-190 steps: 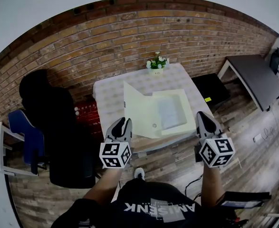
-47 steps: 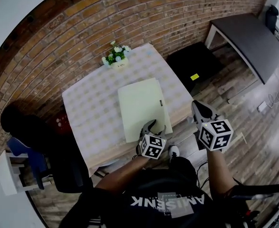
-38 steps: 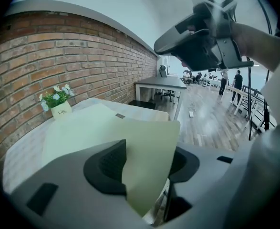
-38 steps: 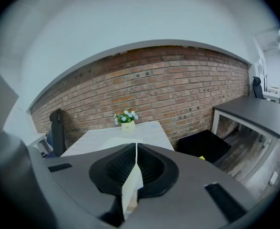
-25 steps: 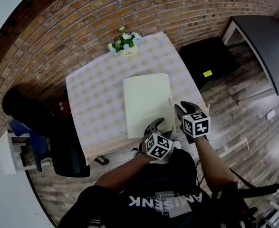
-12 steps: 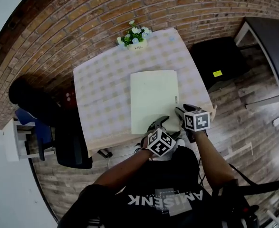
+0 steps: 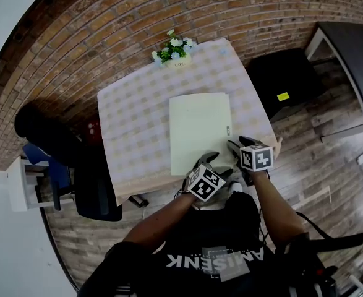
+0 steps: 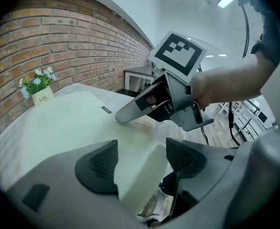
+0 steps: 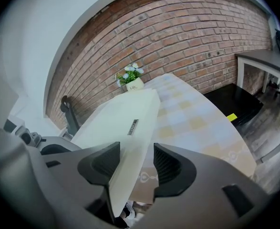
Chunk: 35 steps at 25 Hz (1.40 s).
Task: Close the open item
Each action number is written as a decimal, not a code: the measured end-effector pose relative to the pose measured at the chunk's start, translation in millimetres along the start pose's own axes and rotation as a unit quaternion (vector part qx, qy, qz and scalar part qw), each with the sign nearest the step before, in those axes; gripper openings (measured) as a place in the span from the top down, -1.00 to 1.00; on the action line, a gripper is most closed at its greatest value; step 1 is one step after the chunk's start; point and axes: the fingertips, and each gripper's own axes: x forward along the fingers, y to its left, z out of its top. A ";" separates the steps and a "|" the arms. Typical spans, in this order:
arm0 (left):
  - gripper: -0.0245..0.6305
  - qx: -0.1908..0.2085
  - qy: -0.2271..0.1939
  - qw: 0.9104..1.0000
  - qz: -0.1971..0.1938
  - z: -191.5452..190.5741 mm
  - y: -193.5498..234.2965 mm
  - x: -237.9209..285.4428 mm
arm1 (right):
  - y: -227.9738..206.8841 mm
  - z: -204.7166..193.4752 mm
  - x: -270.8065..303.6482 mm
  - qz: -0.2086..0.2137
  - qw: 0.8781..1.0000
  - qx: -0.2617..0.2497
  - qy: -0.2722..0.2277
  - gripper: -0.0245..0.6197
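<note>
The pale folder (image 7: 200, 132) lies shut and flat on the checked table (image 7: 135, 107), its near end at the table's front edge. The closing itself looks done, and the step in hand is letting go. The left gripper (image 7: 209, 161) and right gripper (image 7: 233, 146) have just been opening. Their jaws now stand wide, with the folder's near edge between them and the pads off it. Next, both need to draw straight back toward the person without nudging the folder off the table.
</note>
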 end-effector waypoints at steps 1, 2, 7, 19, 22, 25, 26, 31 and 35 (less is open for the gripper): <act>-0.02 -0.002 -0.003 1.000 0.011 0.0 3.8 0.6 | -0.4 -0.1 -0.1 0.000 1.000 0.000 -0.002 0.15; 0.09 -0.008 -0.007 1.000 0.021 -0.4 8.4 0.4 | -0.7 -0.5 -0.1 0.000 1.000 0.002 -0.004 0.15; 0.41 -0.029 -0.005 0.999 0.045 -0.1 21.2 -0.6 | -3.1 -2.7 -2.1 -0.010 1.000 0.004 -0.009 0.14; 0.68 -0.076 -0.001 0.997 0.015 8.4 31.6 -8.3 | -6.2 -5.8 -2.5 -0.033 0.999 0.030 0.003 0.11; 0.68 -0.059 0.003 0.998 -0.007 11.4 28.4 -13.3 | -6.3 -6.2 -4.9 -0.042 0.997 0.060 0.011 0.11; 0.67 -0.045 -0.004 0.999 -0.010 5.3 34.2 -24.7 | -5.6 -9.3 -8.8 -0.055 0.996 0.068 0.015 0.11; 0.67 -0.042 -0.009 0.999 0.001 1.1 42.1 -29.2 | -6.1 -9.2 -10.3 -0.061 0.996 0.063 0.014 0.11; 0.67 -0.072 -0.041 0.996 0.042 -16.8 85.4 -62.5 | -6.2 -9.2 -20.3 -0.105 0.993 0.040 0.020 0.11; 0.66 -0.066 -0.068 0.995 0.036 -14.9 90.0 -86.7 | 5.9 -0.9 -33.0 -0.112 0.994 0.016 -0.002 0.11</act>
